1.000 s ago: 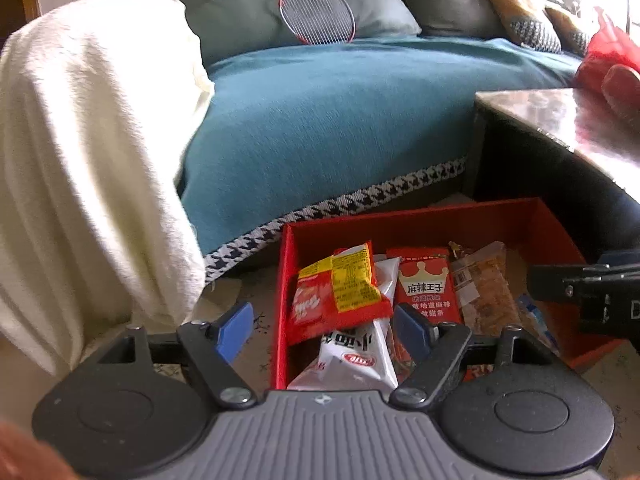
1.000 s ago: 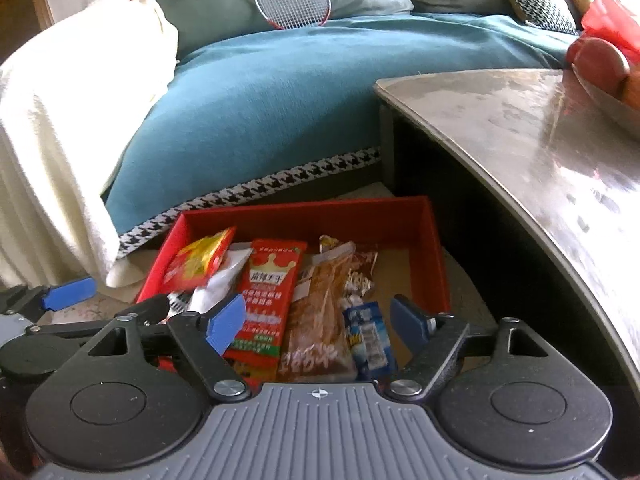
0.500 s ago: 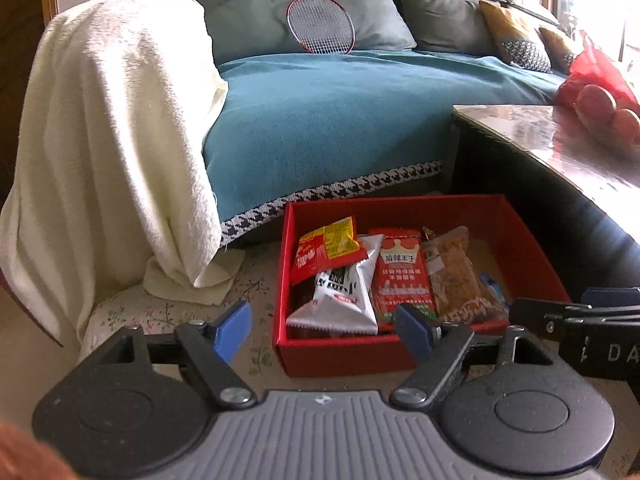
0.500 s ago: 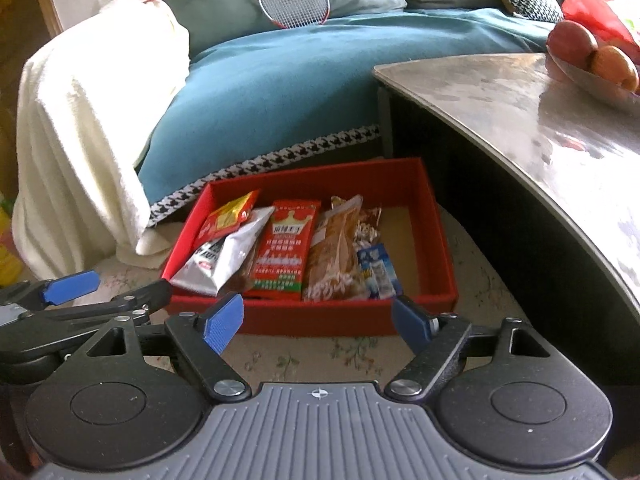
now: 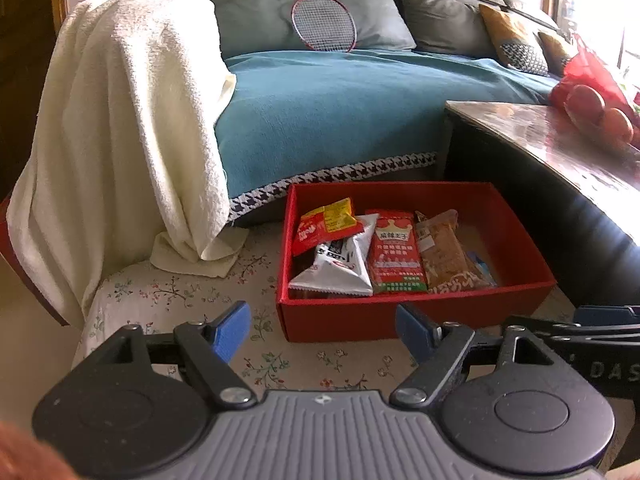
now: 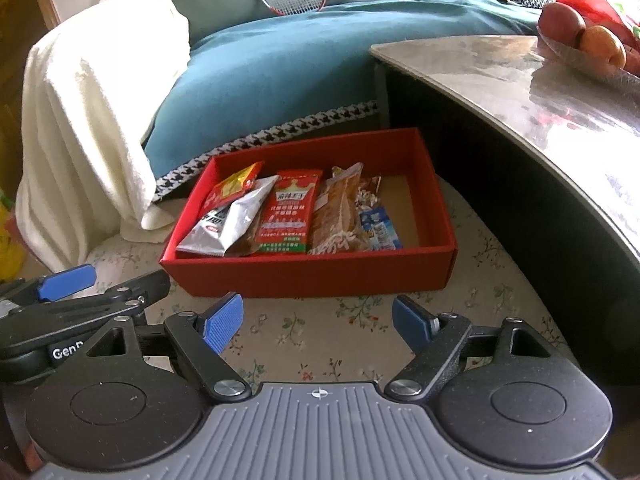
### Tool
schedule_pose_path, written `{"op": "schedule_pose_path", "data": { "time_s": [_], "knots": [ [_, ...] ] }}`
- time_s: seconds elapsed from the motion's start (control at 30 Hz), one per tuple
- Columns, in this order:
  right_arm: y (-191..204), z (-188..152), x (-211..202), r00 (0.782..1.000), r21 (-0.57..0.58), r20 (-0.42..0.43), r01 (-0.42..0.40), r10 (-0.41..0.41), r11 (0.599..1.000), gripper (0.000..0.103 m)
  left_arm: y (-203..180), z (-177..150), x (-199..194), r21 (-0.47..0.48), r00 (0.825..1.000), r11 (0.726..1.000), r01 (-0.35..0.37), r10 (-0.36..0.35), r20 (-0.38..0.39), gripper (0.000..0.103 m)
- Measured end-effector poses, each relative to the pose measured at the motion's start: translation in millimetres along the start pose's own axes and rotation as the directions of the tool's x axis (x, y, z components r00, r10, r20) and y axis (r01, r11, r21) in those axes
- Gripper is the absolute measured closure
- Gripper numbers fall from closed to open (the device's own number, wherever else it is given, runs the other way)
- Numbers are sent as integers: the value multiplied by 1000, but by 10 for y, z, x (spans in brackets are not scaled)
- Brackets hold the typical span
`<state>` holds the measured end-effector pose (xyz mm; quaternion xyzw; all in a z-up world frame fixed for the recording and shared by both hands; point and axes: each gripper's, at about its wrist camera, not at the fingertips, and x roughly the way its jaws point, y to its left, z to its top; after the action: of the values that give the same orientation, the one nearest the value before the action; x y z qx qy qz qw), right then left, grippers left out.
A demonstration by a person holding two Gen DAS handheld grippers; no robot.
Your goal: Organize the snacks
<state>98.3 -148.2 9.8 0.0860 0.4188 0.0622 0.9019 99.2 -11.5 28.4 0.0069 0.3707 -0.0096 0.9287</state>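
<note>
A red cardboard box [image 5: 400, 322] [image 6: 312, 272] sits on a floral cloth in front of the sofa. Several snack packets lie side by side in it: a red-and-yellow packet [image 5: 322, 224] [image 6: 234, 186], a silver packet [image 5: 336, 266] [image 6: 230, 222], a red crown-printed packet [image 5: 396, 258] [image 6: 290, 212], a clear bag of brown snacks [image 5: 444, 254] [image 6: 340, 214] and a small blue packet [image 6: 378, 228]. My left gripper [image 5: 324, 332] hovers open and empty short of the box's near wall. My right gripper [image 6: 318, 322] is likewise open and empty just before the box.
A dark table with a glossy top [image 6: 540, 92] stands right of the box, holding a bowl of fruit [image 6: 592, 40]. Behind lies a sofa with a teal cover [image 5: 340, 120], a white towel [image 5: 120, 140] over its arm and a badminton racket [image 5: 324, 20].
Both grippers have drawn back from over the box; the whole box now lies ahead of the fingertips. Both stay open and empty.
</note>
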Motion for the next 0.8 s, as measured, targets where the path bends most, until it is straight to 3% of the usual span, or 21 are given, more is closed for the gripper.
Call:
{"op": "schedule_pose_path", "data": {
  "time_s": [0.8],
  "knots": [
    [-23,-8,-58,999,6,14,-31,31,999,16,-115,-42,-242,94,995,993,-72,66,72,30]
  ]
}}
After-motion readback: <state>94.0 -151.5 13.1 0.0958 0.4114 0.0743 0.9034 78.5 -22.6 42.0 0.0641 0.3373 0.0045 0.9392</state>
